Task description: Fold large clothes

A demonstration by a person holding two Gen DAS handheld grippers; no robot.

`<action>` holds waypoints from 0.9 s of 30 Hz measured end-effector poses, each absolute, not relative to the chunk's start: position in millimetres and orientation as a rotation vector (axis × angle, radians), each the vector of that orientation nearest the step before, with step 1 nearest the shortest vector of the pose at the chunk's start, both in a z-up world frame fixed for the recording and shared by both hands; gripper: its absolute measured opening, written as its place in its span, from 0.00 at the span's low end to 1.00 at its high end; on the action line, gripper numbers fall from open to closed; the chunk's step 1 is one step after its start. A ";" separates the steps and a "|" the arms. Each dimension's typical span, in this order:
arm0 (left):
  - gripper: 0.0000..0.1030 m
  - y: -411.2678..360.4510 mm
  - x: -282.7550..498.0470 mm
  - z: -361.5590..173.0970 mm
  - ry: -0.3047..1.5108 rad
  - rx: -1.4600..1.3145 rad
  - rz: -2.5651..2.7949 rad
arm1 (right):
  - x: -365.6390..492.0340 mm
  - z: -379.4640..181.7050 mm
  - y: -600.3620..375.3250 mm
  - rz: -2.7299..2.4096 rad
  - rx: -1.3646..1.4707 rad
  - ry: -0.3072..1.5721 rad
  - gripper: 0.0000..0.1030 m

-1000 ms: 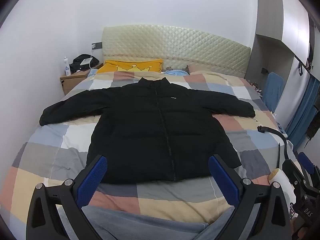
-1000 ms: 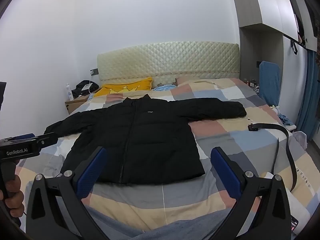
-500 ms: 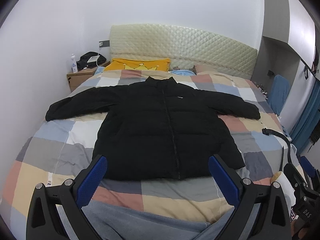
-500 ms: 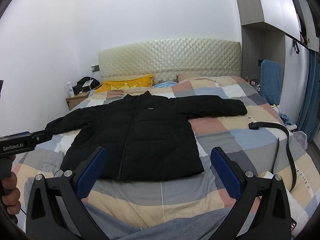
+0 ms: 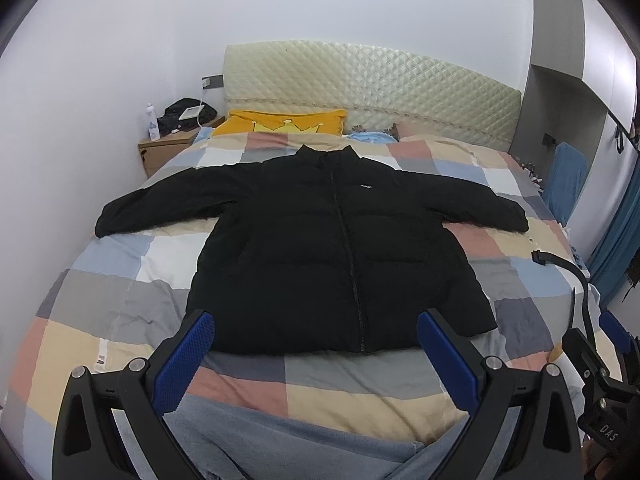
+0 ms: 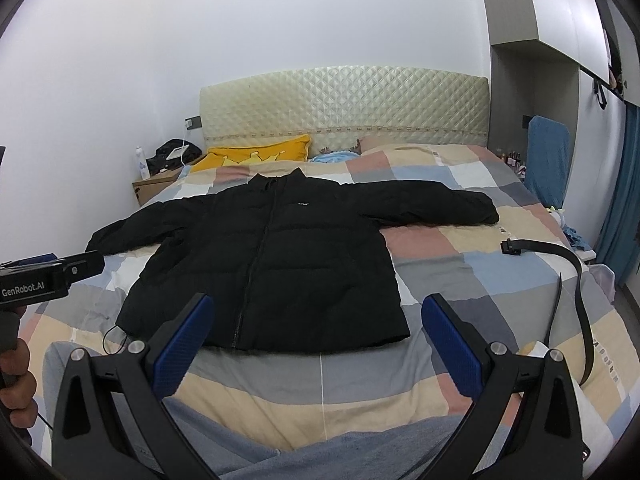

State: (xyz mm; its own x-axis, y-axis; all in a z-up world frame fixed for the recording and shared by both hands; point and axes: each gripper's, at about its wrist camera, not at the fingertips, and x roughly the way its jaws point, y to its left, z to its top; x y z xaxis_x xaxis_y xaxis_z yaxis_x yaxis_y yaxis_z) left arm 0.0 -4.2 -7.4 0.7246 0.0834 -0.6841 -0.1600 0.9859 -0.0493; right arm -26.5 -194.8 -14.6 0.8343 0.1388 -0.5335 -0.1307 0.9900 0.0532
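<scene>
A black puffer jacket [image 5: 328, 248] lies flat and zipped, front up, on the checkered bed [image 5: 120, 308], both sleeves spread out sideways. It also shows in the right wrist view [image 6: 280, 256]. My left gripper [image 5: 316, 332] is open and empty, held above the foot of the bed just short of the jacket's hem. My right gripper [image 6: 316, 316] is open and empty too, near the hem. The left gripper's body [image 6: 44, 276] shows at the left edge of the right wrist view.
A black belt [image 6: 576, 276] lies on the bed's right side. A yellow pillow [image 5: 280, 122] sits by the quilted headboard [image 5: 368, 80]. A wooden nightstand [image 5: 168, 148] with a bottle stands at the far left. A blue chair [image 6: 548, 160] stands at the right.
Both grippers have risen and pulled back slightly, so the jacket sits a little farther and lower in view. The jacket has not moved. Both grippers stay open.
</scene>
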 end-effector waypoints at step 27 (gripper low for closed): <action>0.99 -6.0 4.1 -15.3 0.759 -0.101 0.127 | -24.2 -23.0 -202.2 0.158 0.020 0.579 1.00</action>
